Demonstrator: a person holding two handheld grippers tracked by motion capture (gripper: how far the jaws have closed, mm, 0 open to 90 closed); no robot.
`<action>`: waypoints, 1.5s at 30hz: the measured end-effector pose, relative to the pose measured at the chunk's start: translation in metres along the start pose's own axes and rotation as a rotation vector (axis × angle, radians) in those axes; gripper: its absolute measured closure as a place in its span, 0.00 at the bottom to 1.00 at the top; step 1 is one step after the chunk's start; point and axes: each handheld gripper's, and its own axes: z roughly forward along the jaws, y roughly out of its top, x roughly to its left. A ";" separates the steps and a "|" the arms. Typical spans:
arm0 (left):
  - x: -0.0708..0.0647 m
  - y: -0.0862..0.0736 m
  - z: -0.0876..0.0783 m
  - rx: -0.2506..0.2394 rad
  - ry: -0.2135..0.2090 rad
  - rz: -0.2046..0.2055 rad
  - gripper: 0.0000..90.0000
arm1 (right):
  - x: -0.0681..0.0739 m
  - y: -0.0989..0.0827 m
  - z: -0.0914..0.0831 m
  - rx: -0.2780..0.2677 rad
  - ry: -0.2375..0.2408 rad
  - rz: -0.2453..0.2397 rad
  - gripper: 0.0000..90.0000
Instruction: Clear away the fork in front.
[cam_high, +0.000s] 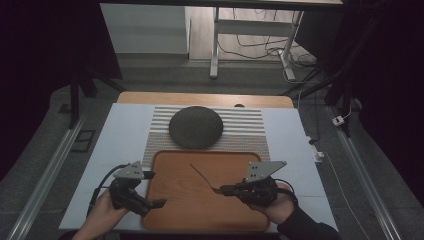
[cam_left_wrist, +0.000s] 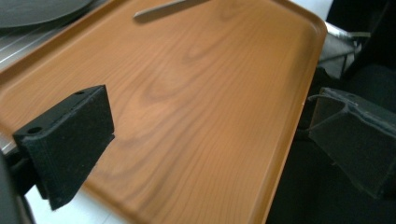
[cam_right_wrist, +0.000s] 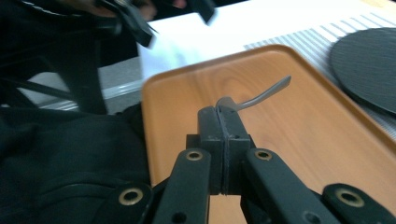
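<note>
holding a thin utensil over the wooden tray

right tongs (cam_right_wrist: 223, 114) are clenched on one end of the utensil (cam_right_wrist: 261, 95), its long stem jutting ahead above the tray (cam_high: 175, 210), likely for laying down there; left tongs (cam_left_wrist: 205, 140) hang released across the tray's near corner, empty. beyond both, a dark round plate (cam_high: 195, 127) sits on a striped mat (cam_high: 250, 131), well apart, blocking nothing

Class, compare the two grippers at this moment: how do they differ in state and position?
The left gripper has its jaws wide apart with nothing between them; the right gripper is shut on a thin utensil. The left one sits at the tray's left edge; the right one reaches in from the right, holding the utensil over the tray. Both are black, hand-held and carry a grey plate.
</note>
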 end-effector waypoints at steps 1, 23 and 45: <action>-0.001 0.003 0.004 0.008 -0.003 0.018 0.00 | 0.002 0.000 0.001 -0.002 0.015 -0.003 1.00; -0.009 0.042 0.054 0.175 -0.129 0.370 0.62 | 0.021 0.006 0.008 0.012 0.222 -0.075 1.00; -0.030 0.036 0.060 0.240 -0.291 0.613 0.95 | 0.010 0.002 0.001 -0.031 0.203 -0.063 0.88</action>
